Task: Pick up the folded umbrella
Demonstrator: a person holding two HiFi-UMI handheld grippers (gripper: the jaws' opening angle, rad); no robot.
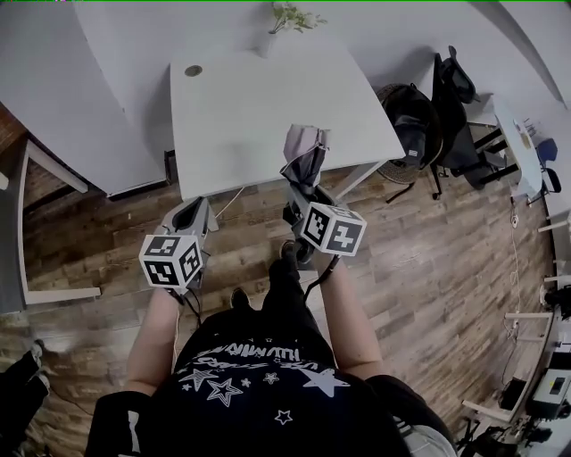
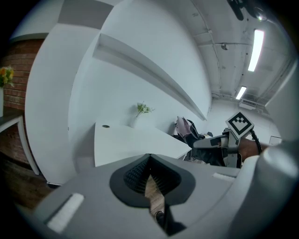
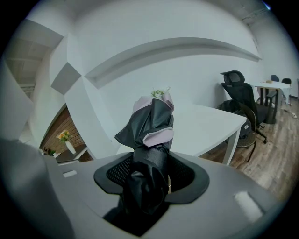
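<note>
The left gripper (image 1: 191,217) is nearest, over the wooden floor (image 1: 419,259). Its jaws seem pressed together with nothing between them, only a sliver of floor showing behind the pads. Just beyond, the right gripper (image 3: 150,173) pinches the folded umbrella (image 3: 152,125) (black, with a pale lining) by its lower end. The bundle sticks up past the jaws, and in the head view its free end lies over the near edge of the white table (image 1: 241,107). A small plant (image 1: 292,16) stands at the table's far edge, and a black office chair (image 3: 237,89) stands to the right.
</note>
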